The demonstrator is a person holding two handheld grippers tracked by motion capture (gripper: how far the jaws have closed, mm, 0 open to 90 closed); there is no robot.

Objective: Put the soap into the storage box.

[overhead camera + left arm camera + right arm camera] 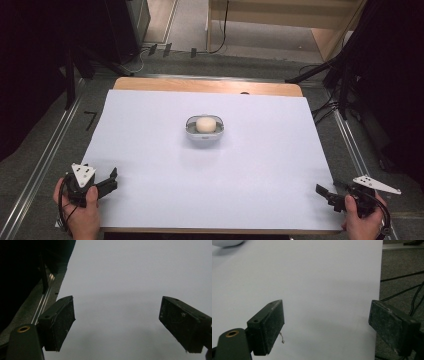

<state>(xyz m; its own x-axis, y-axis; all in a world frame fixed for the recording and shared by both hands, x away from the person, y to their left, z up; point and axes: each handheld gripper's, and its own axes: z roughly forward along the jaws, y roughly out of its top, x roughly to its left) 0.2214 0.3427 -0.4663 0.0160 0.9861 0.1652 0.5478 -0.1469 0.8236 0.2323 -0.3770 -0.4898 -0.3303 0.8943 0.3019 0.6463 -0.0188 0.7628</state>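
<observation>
**A:** Claws first, since that's where you're at. Your left claw sits at the near left corner of the table with its jaws spread wide and nothing between them; the left gripper view just looks across bare white sheet past the pads. Your right claw is the same story at the near right edge: jaws spread, empty, one pad hanging out over the sheet's edge with the grey floor and cables beyond it.

**B:** And the thing you're going for?

**A:** Small white bowl in the middle of the table, with a pale round lump sitting in it. It's well apart from both claws. You can just catch the bowl's edge at the top left corner of the right gripper view, so that claw isn't lined up on it yet.

**B:** So how would you go in?

**A:** My guess: turn the claw you'll use until the bowl sits centred between the pads in its own view, then travel in low and straight. Keep the jaws as open as they are now, the lump looks soft and round, so you want a pad on each side before closing, and close gently. If the bowl looks likely to skid, bring the other claw to its rim to steady it.
</observation>
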